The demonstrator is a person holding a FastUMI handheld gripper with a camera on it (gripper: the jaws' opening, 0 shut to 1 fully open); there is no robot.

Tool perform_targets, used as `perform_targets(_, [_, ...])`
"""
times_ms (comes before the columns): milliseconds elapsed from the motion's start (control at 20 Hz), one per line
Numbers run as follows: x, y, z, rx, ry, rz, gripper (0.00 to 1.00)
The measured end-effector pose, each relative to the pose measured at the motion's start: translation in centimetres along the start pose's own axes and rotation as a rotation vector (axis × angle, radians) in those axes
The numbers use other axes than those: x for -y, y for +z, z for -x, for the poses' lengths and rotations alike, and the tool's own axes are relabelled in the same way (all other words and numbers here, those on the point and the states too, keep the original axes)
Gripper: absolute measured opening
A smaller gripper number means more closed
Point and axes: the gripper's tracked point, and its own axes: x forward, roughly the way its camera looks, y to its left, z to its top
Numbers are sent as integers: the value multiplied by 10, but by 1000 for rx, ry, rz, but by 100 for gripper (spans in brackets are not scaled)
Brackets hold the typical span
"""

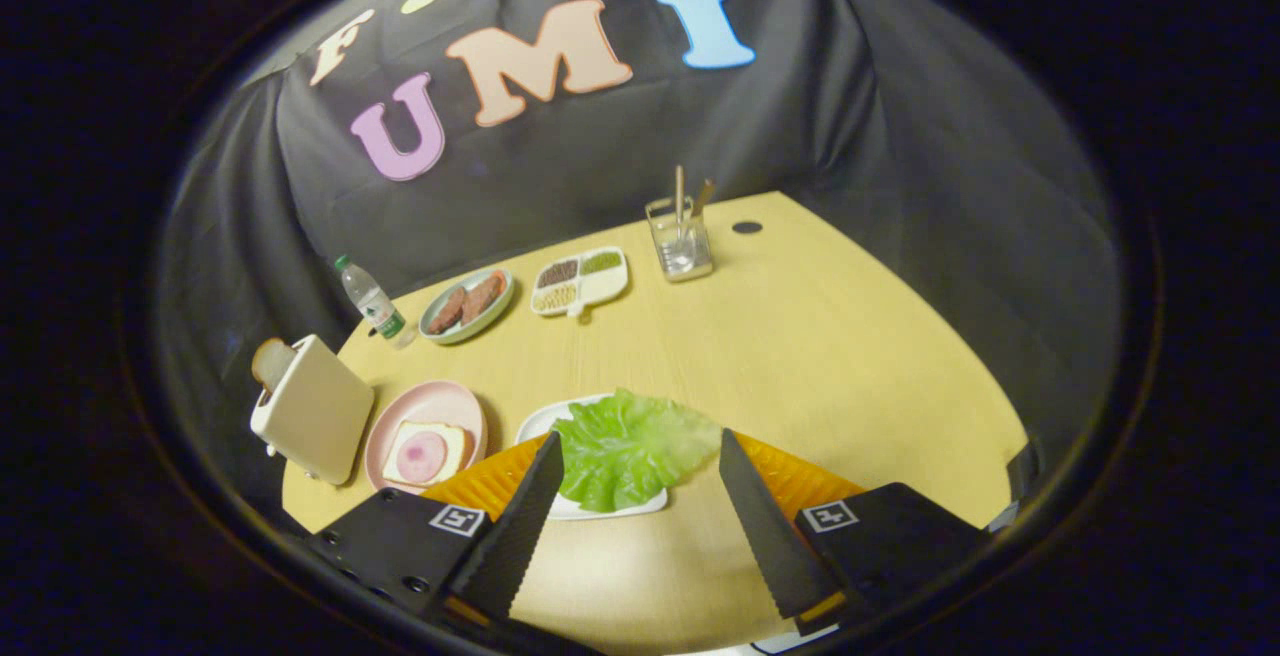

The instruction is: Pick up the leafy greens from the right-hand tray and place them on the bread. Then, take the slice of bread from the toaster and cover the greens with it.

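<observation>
Starting point: nothing in the task looks done yet; the greens are on their tray and the toast is in the toaster.
Gripper: the gripper [634, 481] is spread wide and holds nothing.
Fingers: the two fingers [520, 521] stand one on each side of the greens, but it is hard to tell if they are down at the leaf or above it.
Leafy greens: the leafy greens [628, 448] lie on a white tray [537, 423], right between the fingertips and a little ahead of them.
Counter: the tray sits on the yellow counter [820, 356].
Bread: a slice of bread [428, 453] with a pink round of meat on top lies on a pink plate [425, 404], just to the left of the tray.
Toaster: the cream toaster [315, 411] stands next to the pink plate, with a bread slice [271, 361] poking out of the top.
What is left: pinch the greens, lay them on the bread, then pull the slice from the toaster and cover them.
Far things: a water bottle [372, 303], a green plate of meat [467, 305], a dish of beans [580, 281] and a clear holder with sticks [680, 241] are well beyond, near the wall.
</observation>
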Motion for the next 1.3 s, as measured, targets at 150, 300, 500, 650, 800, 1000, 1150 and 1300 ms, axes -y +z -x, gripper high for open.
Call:
perform_targets(150, [11,-22,-26,-103,23,-83,98])
perform_targets(300, [18,-36,-48,-181,48,-145,97])
perform_targets(500, [19,-42,-72,-251,81,-198,97])
perform_targets(650, [13,-40,-85,-279,111,-258,96])
perform_targets(800, [13,-30,-90,-274,132,-326,89])
perform_targets(1000, [12,-28,-99,-283,143,-370,75])
perform_targets(1150, [13,-30,-110,-284,125,-356,58])
perform_targets(1300, [13,-33,-110,-293,132,-353,40])
